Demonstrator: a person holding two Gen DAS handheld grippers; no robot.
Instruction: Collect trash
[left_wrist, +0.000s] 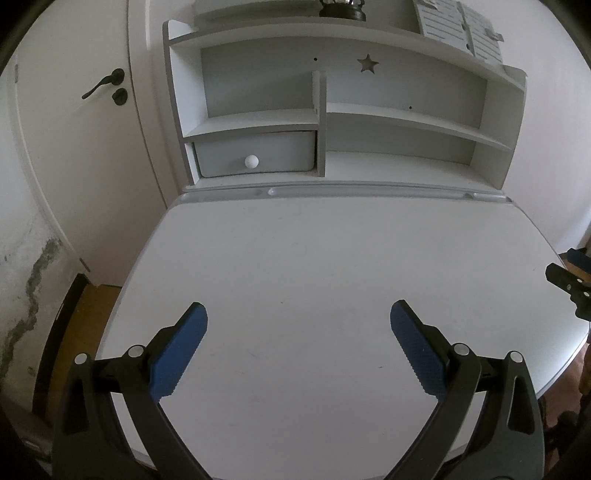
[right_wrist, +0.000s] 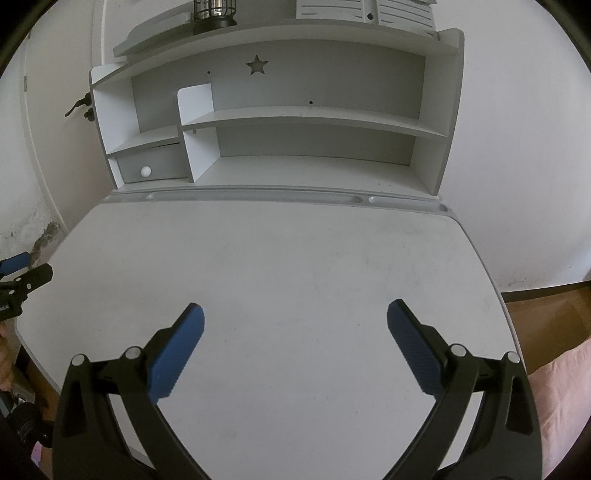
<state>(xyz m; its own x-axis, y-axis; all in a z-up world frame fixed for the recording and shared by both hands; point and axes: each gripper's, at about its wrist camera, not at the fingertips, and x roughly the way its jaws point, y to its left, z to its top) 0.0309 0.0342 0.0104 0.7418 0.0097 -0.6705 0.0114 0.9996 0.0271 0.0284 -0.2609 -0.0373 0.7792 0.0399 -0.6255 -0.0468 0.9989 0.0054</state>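
My left gripper (left_wrist: 298, 314) hangs open over the front of a white desk (left_wrist: 314, 258), its blue pads wide apart with nothing between them. My right gripper (right_wrist: 295, 314) is open too, above the same desk (right_wrist: 277, 266), and holds nothing. No trash shows on the desk top in either view. The right gripper's fingers (left_wrist: 561, 278) poke in at the right edge of the left wrist view. The left gripper's fingers (right_wrist: 26, 275) show at the left edge of the right wrist view.
A white hutch (left_wrist: 332, 122) with shelves, a star cut-out and a small drawer with a round knob (left_wrist: 251, 161) stands at the desk's back. A lantern (right_wrist: 214, 13) sits on top. A white door (left_wrist: 74, 147) is left; wooden floor (right_wrist: 543, 317) and pink fabric (right_wrist: 561, 384) right.
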